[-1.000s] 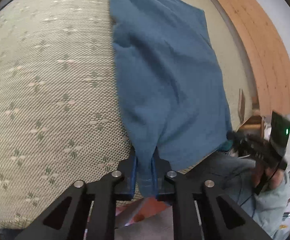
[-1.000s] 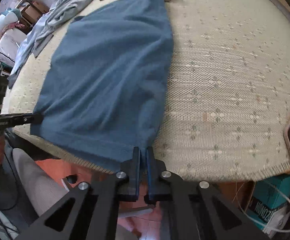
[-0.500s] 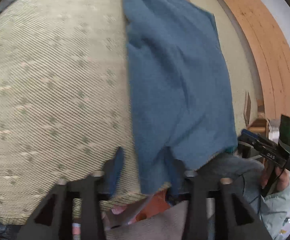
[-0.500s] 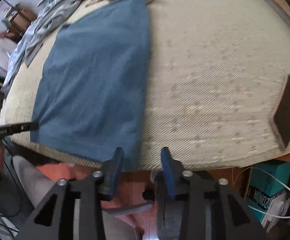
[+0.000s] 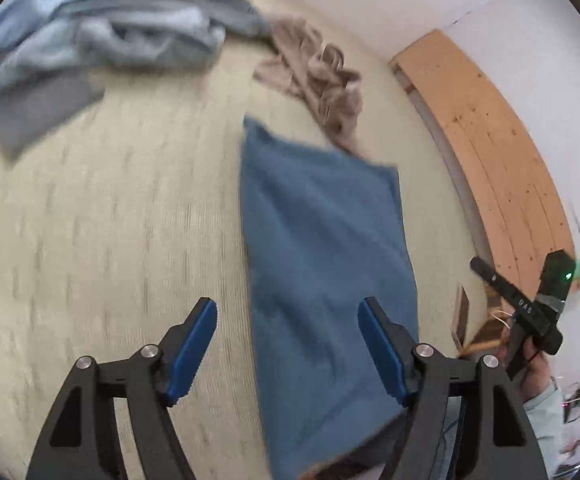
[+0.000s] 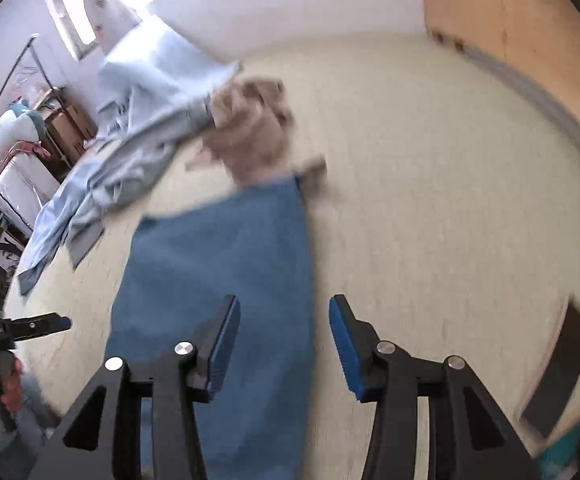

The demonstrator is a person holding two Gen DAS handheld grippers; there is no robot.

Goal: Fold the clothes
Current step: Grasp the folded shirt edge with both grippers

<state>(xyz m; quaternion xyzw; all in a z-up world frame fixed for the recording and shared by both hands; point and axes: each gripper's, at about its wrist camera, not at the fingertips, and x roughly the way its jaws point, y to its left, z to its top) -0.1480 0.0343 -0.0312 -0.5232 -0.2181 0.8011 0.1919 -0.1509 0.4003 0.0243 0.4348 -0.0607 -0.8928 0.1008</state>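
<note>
Both your grippers, left (image 5: 288, 344) and right (image 6: 284, 346), tilt down above the blue cloth (image 5: 321, 264), jaws opening, gripping nothing.

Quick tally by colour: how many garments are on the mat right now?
Dark blue, folded flat: 1
Light blue-grey, crumpled heap: 1 heap; the number of pieces in it cannot be told
Beige-brown, crumpled: 1
Total: 3 colour groups

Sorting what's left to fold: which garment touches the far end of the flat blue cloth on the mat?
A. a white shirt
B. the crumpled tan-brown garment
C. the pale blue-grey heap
B: the crumpled tan-brown garment meets the far edge of the flat blue cloth; the pale blue-grey heap lies apart.
</note>
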